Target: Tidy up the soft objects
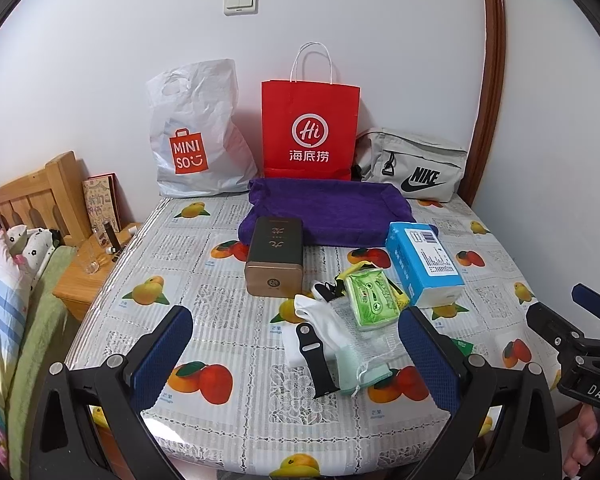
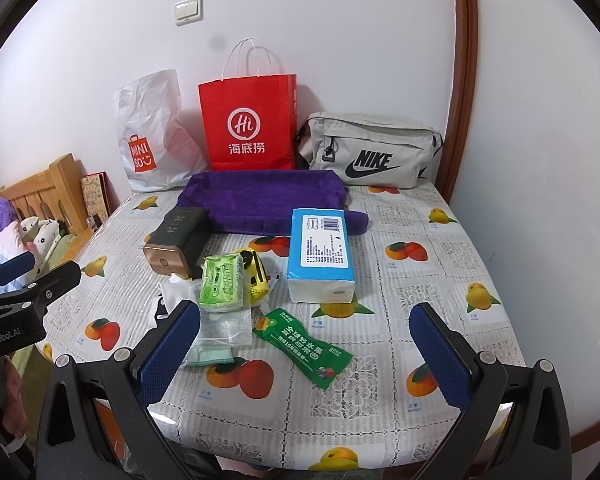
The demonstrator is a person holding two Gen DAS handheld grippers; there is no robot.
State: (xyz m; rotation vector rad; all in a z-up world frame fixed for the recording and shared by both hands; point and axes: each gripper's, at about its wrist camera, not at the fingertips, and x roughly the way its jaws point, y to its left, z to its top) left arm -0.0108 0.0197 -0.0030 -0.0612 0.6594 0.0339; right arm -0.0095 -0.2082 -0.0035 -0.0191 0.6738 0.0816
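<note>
Both empty and spread wide: left gripper [image 1: 296, 354] poised over white sock [image 1: 318, 320], right gripper [image 2: 306, 348] over green sachet [image 2: 303, 347], ready for sorting.

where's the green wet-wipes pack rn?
Mid-table in both views: the green wipes pack lies between the dark tin box and blue tissue pack, against the yellow item.
</note>
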